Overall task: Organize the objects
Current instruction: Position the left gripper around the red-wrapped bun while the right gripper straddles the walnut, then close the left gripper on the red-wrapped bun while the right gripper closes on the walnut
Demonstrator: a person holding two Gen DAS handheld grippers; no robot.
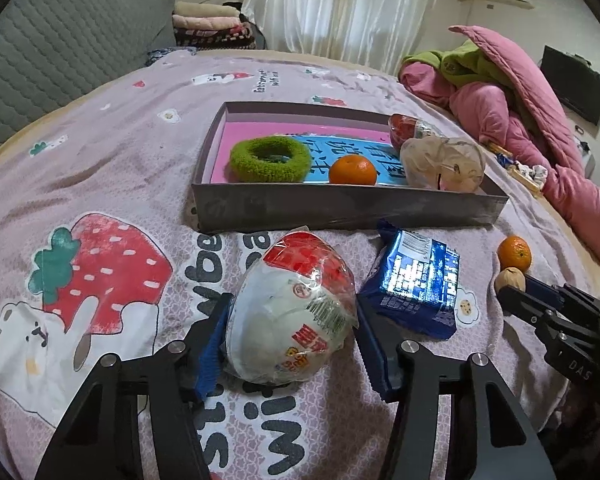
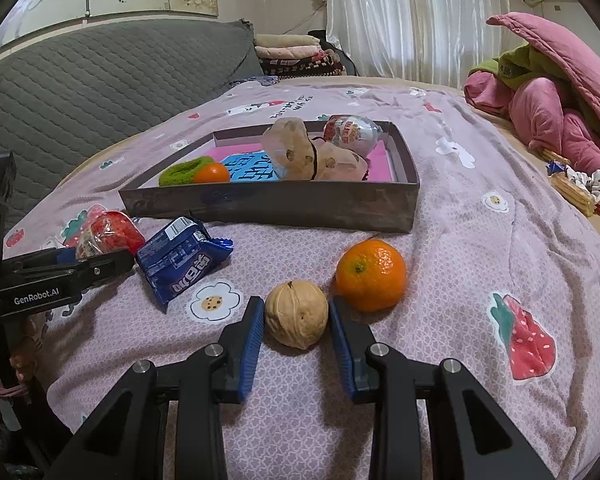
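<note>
Nearest the left wrist camera: left tool (image 1: 290, 332) straddling a wrapped round bun (image 1: 292, 312) in clear film with a red and white label, lying on the bed's pink printed blanket (image 1: 120, 152). Left blue pad touches the wrapper's side; right pad sits at the film's edge, contact there not clear, so whether the bun is gripped I cannot tell.

Right tool (image 2: 296, 332) has a walnut (image 2: 296, 314) between its blue pads. Both pads sit against the shell, pinching it; walnut rests on the blanket.

Loose items on the bed:
- blue snack packet (image 1: 414, 284), just right of the bun, near the box's front wall
- loose orange (image 2: 371, 275), touching or just beside the walnut, on its far right

Grey shallow box (image 1: 340, 208) lies beyond these, with a pink and blue printed sheet on its floor. Contents:
- green fuzzy ring (image 1: 270, 160), left part
- second orange (image 1: 353, 171), beside the ring
- beige plush toy (image 2: 312, 152), right part
- another film-wrapped item (image 2: 350, 130), far right corner

Pink quilt (image 1: 520, 120) bunched at the bed's far right.
</note>
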